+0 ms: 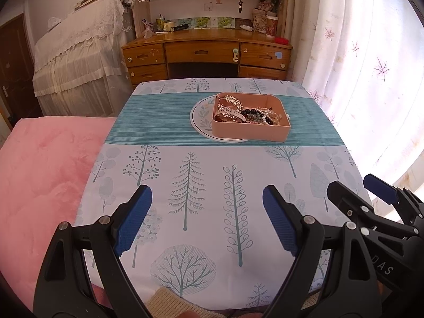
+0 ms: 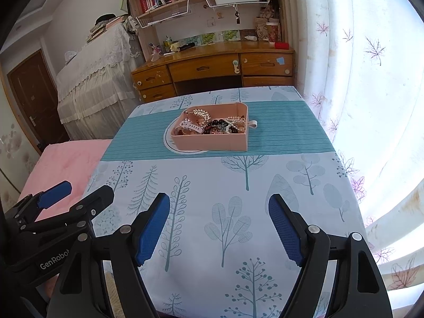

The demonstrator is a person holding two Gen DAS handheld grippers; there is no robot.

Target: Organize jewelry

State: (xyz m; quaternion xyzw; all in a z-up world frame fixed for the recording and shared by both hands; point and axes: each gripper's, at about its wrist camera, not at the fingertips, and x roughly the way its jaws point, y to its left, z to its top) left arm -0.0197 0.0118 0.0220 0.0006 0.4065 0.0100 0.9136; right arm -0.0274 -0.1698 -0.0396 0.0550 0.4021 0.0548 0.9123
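A pink box (image 1: 246, 132) (image 2: 209, 143) sits on a round plate (image 1: 202, 122) (image 2: 169, 135) in the table's teal band, far from both grippers. It holds mixed jewelry (image 1: 249, 114) (image 2: 214, 126): a gold leaf piece, a white watch strap, dark and pearl bead strings. My left gripper (image 1: 206, 209) is open and empty over the near table edge. My right gripper (image 2: 220, 220) is open and empty beside it, also seen at the right of the left wrist view (image 1: 355, 193).
The table carries a tree-print cloth (image 1: 212, 185). A pink bed (image 1: 45, 172) lies to the left. A wooden desk (image 1: 206, 53) with shelves stands behind. A curtain (image 1: 357, 66) hangs on the right.
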